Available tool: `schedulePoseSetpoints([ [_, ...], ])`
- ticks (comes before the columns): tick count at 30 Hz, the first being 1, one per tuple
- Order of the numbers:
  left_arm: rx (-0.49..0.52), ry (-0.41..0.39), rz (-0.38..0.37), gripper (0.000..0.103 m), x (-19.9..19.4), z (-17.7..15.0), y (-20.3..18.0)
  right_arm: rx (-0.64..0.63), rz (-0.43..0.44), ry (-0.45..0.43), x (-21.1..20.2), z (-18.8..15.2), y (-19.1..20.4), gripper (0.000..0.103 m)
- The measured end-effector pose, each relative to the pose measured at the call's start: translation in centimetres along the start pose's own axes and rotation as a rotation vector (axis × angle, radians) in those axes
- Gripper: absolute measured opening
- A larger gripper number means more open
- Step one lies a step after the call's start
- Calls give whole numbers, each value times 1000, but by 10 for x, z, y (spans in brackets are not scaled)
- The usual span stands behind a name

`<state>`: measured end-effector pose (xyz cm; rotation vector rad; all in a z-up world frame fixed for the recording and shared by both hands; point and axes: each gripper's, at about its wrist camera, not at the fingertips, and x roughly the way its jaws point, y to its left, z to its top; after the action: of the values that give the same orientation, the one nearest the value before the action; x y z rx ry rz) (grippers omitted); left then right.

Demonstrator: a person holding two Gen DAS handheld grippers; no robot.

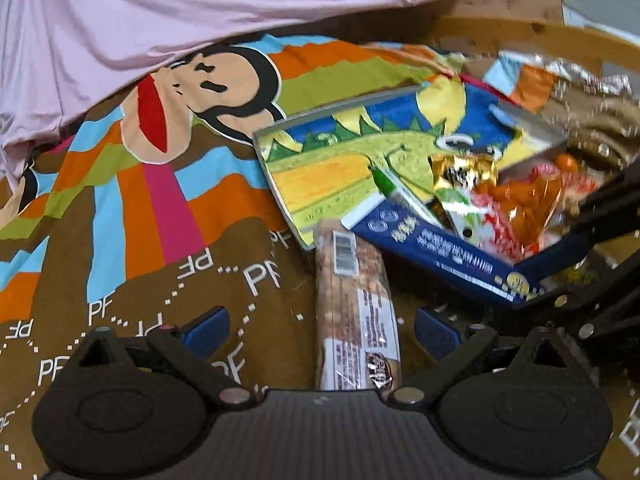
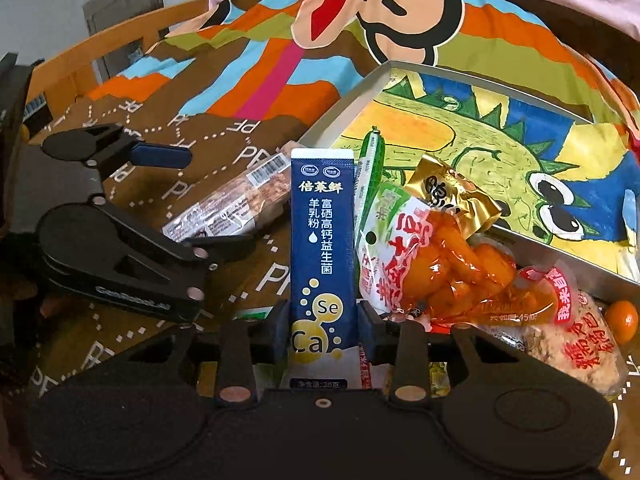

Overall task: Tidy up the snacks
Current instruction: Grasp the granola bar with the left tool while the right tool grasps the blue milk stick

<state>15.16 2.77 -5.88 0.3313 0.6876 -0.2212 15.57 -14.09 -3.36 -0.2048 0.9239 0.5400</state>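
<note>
My right gripper (image 2: 323,326) is shut on a dark blue milk-powder sachet (image 2: 322,240), held over the snack pile; the sachet also shows in the left wrist view (image 1: 444,256). My left gripper (image 1: 320,330) is open, its blue pads either side of a brown nut bar (image 1: 354,304) that lies on the cloth. The bar also shows in the right wrist view (image 2: 236,204), with the left gripper (image 2: 160,156) beside it. A metal tray with a dinosaur picture (image 2: 480,120) holds a green sausage stick (image 2: 370,160), a gold packet (image 2: 452,192) and an orange pickle bag (image 2: 452,272).
A colourful monkey-print cloth (image 1: 120,208) covers the table. A pink fabric (image 1: 200,12) hangs over the far side. A puffed-rice snack pack (image 2: 576,344) and a small orange fruit (image 2: 622,318) lie at the right. A wooden chair back (image 2: 80,64) stands behind.
</note>
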Motion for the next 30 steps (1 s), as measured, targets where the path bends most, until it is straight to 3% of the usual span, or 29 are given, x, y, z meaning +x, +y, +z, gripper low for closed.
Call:
schedulePoseSetpoints([
  [4, 45, 52, 21, 87, 6, -2, -8, -48, -21, -14, 3, -2, 8, 42],
  [10, 97, 39, 35, 83, 1, -3, -20, -33, -26, -12, 6, 2, 10, 42],
  [12, 100, 40, 31, 78, 1, -3, -21, -33, -24, -9, 8, 2, 9, 42],
  [22, 41, 69, 11, 55, 3, -2, -14, 5, 1, -25, 5, 0, 6, 37],
  [24, 27, 74, -5, 41, 2, -2, -14, 4, 9, -34, 4, -1, 7, 35],
  [30, -9, 85, -11, 40, -4, -1, -13, -118, -61, -62, -3, -5, 27, 33],
])
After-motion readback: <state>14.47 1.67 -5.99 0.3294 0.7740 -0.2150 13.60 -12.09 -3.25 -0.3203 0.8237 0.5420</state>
